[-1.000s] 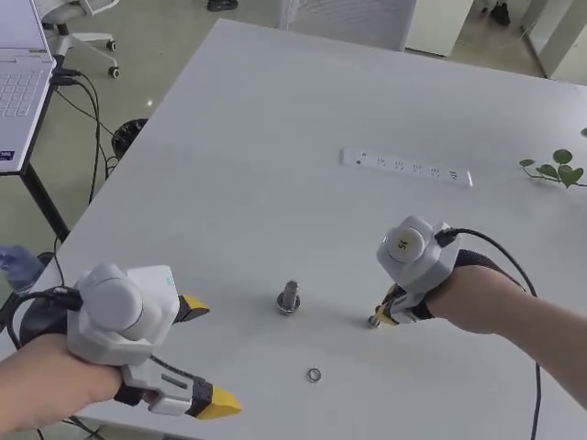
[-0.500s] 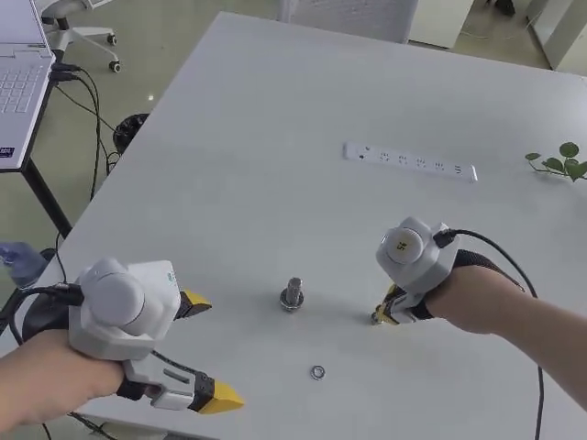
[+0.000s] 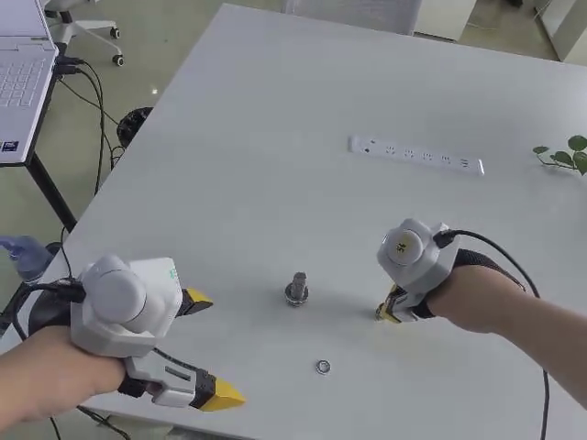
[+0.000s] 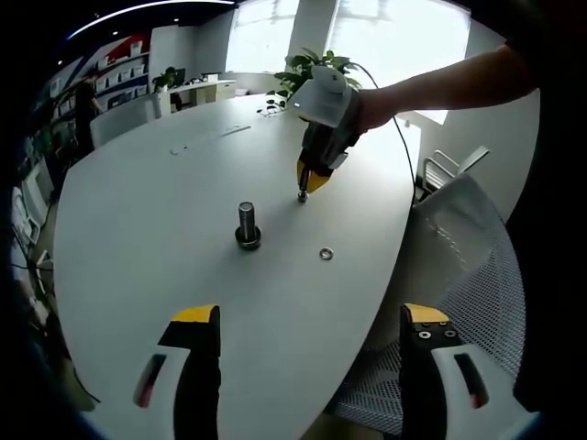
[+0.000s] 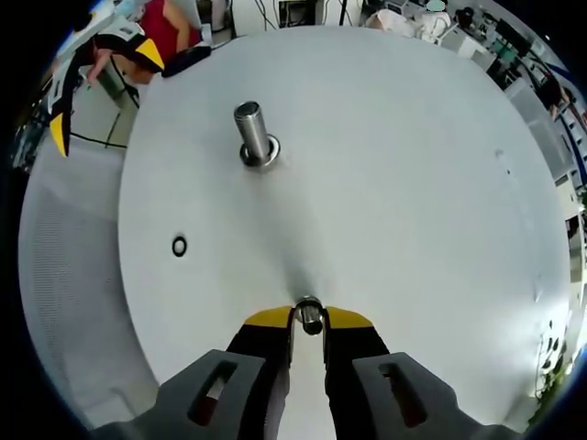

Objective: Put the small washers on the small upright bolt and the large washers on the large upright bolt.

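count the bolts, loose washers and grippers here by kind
Upright bolts: 2, the large bolt and the small bolt between the jaws of the right gripper.
Loose washers: 1, the washer lying flat on the table.
Grippers: 2, the right one and the left gripper.
Total: 5.

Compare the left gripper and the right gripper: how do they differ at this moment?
The left gripper has its jaws wide apart and holds nothing; the right gripper has its jaws closed around the small bolt. The left gripper hovers near the edge of the table; the right gripper points down, tips close to the table. Both have yellow tips.
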A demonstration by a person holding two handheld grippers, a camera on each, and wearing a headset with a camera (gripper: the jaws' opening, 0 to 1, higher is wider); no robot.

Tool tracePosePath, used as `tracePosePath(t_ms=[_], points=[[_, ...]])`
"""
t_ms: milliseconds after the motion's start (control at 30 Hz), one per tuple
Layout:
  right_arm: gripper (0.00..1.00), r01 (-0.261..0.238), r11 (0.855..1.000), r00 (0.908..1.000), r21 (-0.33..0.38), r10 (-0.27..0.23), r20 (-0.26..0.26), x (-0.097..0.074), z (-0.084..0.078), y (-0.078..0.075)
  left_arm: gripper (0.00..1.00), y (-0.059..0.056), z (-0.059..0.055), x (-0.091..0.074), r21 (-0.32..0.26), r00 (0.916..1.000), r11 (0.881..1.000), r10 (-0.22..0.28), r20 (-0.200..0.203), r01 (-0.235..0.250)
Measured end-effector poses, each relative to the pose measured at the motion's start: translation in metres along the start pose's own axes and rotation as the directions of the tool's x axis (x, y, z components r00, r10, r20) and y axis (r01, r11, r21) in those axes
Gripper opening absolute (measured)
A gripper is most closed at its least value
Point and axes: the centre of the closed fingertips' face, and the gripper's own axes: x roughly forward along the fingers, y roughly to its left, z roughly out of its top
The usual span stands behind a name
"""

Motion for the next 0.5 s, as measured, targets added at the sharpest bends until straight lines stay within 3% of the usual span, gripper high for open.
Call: tracePosePath(t_ms=[500], points=[[0.13,0.002,1.0,1.0,0.001,-0.002,-0.003,0.0048,-0.0014,-0.0004,0.8,-0.0014,0.0001,0.0022,-0.014,1.0,1.0,-0.004,0.006,0.004]])
